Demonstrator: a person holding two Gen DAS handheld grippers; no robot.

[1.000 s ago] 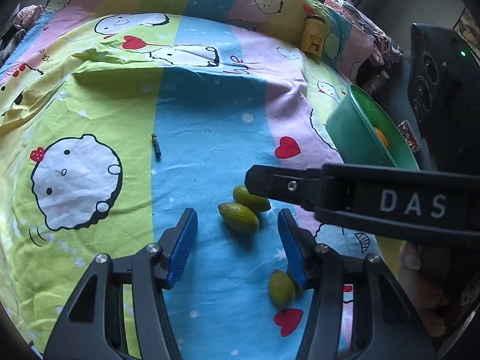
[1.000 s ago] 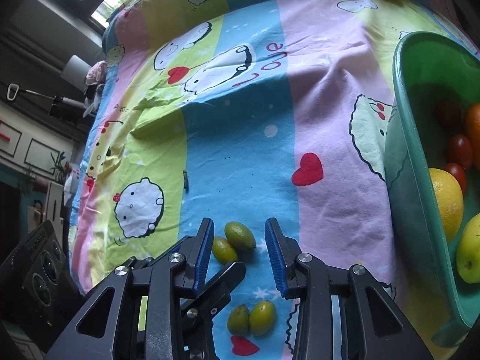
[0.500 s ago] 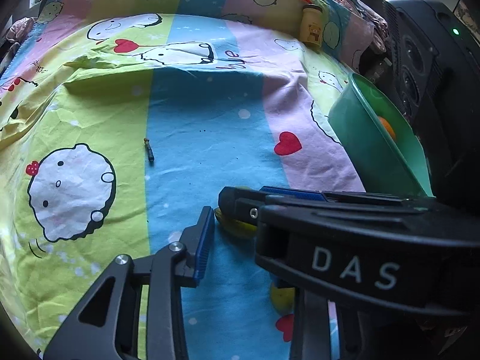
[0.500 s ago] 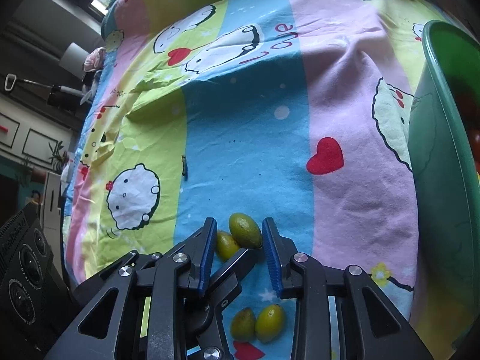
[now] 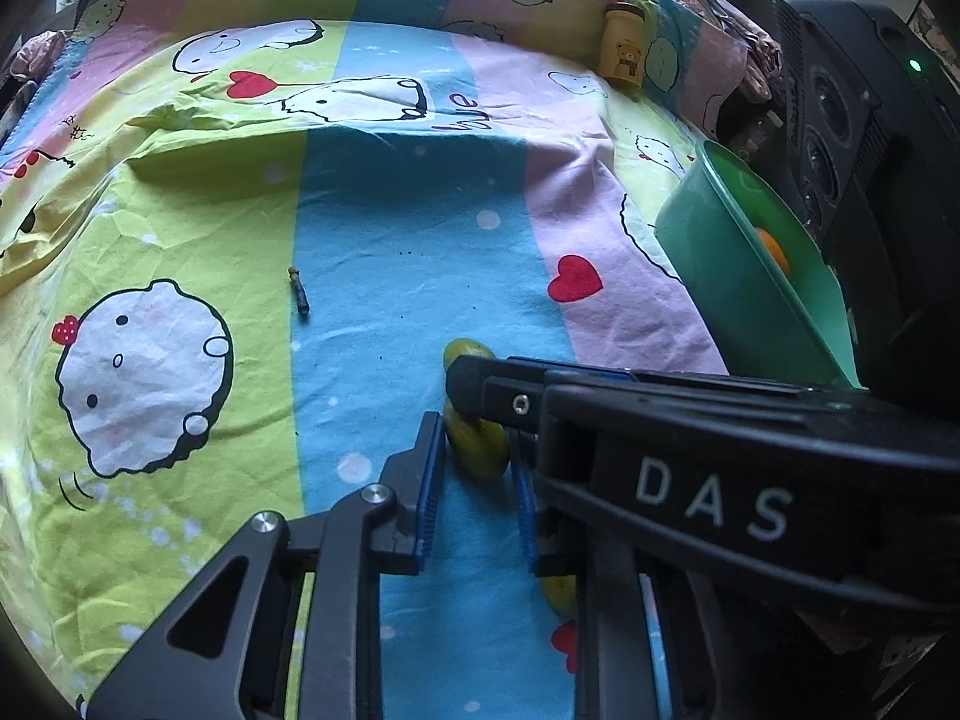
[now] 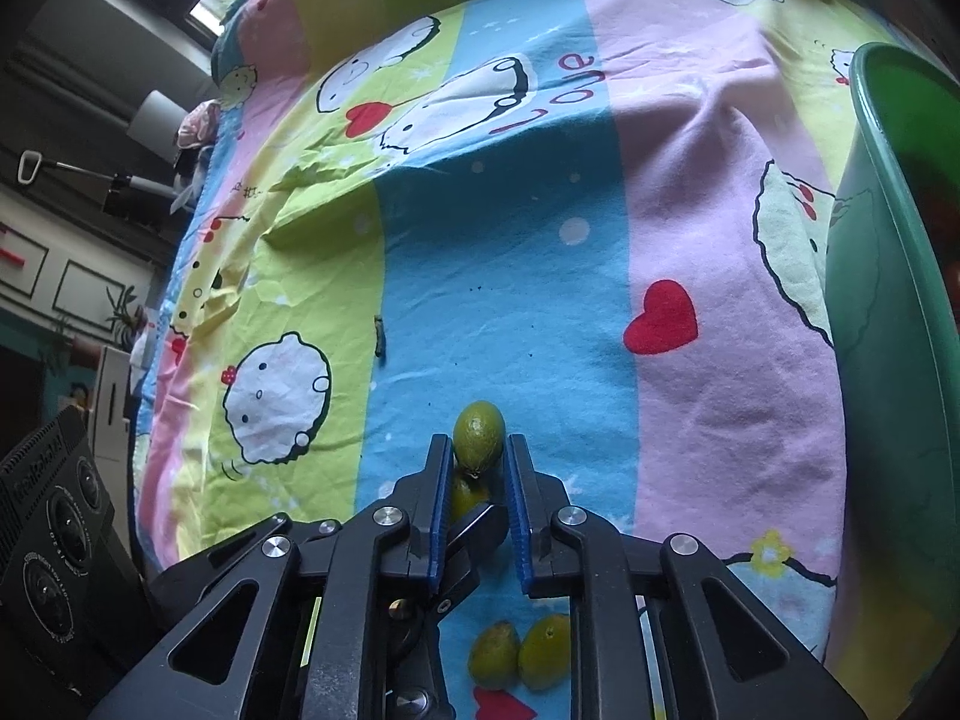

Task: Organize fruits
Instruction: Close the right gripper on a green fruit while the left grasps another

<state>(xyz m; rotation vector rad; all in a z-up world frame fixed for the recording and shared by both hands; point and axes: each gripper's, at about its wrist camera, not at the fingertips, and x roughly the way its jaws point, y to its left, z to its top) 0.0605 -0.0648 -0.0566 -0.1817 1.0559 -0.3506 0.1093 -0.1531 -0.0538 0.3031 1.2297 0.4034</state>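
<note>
Several small green fruits lie on the patterned bedsheet. My left gripper [image 5: 477,450] is shut on the near green fruit [image 5: 477,444]. My right gripper [image 6: 478,450] crosses above the left one and is closed on the far green fruit [image 6: 478,435], also visible past its finger in the left wrist view [image 5: 468,351]. Two more green fruits [image 6: 519,654] lie close under the right gripper. The green basin [image 5: 750,282] at the right holds an orange fruit [image 5: 774,249].
A small dark stick [image 5: 299,297] lies on the sheet to the left of the fruits. A yellow bear jar [image 5: 624,51] stands at the far edge. A black speaker [image 5: 864,120] stands behind the basin. Another speaker [image 6: 54,516] sits at the lower left.
Both grippers have moved forward and closed: the left around the near green fruit, the right around the far one. The right gripper now crosses over the left one.
</note>
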